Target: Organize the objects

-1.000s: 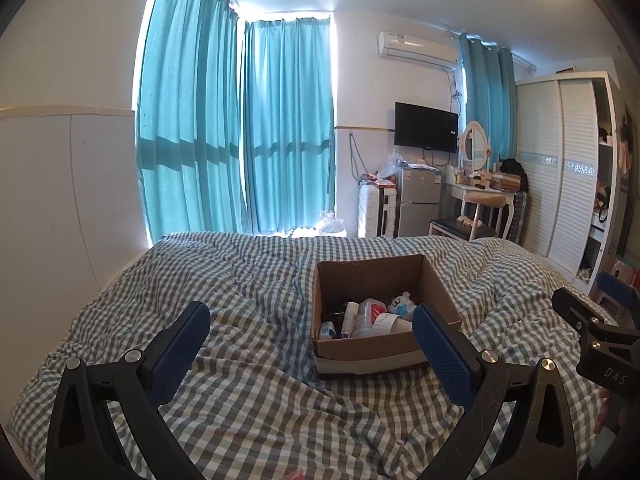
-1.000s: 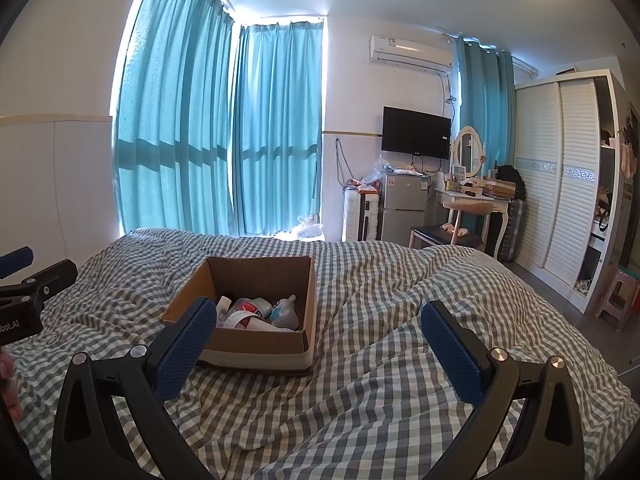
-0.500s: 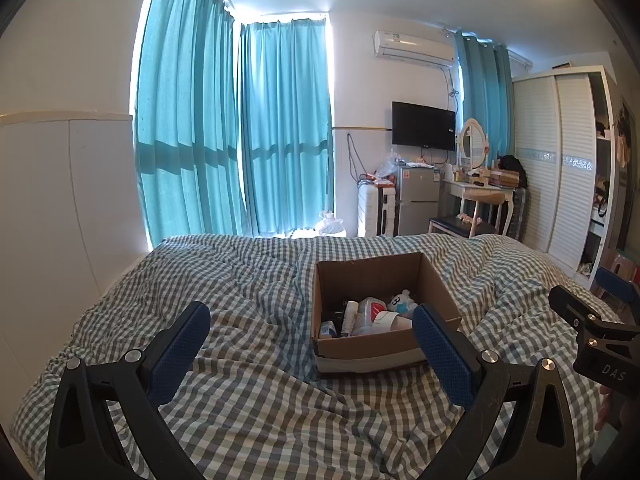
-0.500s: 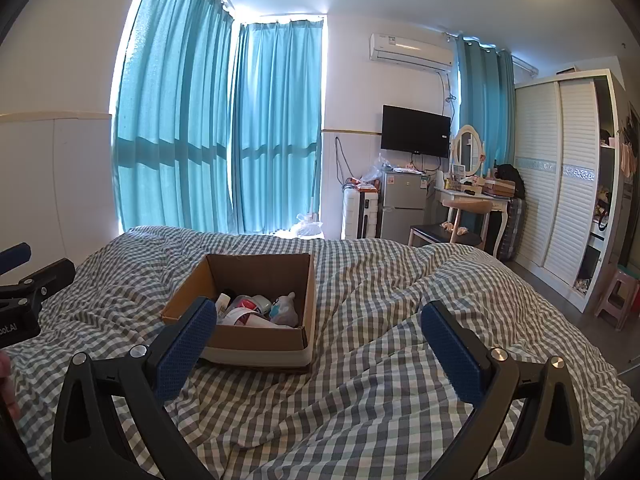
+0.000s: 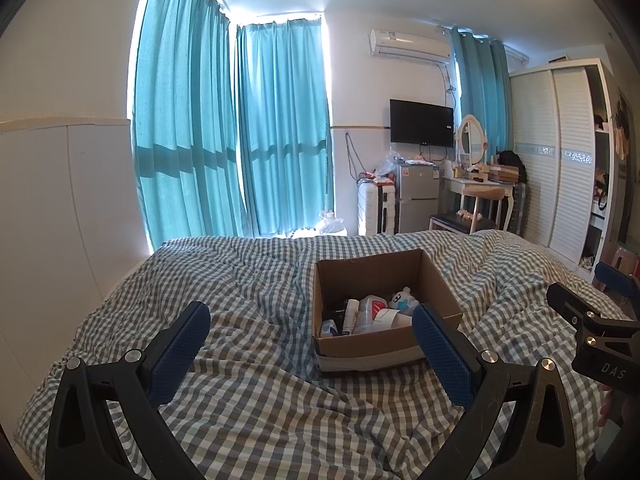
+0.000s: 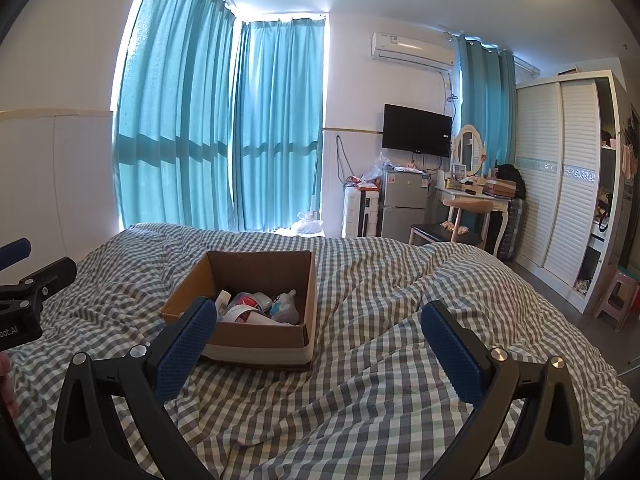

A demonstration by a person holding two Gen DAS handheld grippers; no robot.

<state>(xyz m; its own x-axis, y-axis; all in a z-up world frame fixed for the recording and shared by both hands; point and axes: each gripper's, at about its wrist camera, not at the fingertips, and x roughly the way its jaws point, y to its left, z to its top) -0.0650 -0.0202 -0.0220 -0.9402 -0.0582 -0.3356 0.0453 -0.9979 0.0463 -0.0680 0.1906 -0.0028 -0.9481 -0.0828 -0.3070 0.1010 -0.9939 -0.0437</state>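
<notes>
Left wrist view: we held both grippers, left and right, spread and empty, the box just ahead on the quilt. Soft bedding might tip it when we reached in.

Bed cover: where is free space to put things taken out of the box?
The checked bed cover lies bare between the cardboard box and the white wall panel, and also beyond the box toward the curtains. On the box's other side, toward the wardrobe, it is bare but folded. Inside the box, the bottles are crowded.
</notes>
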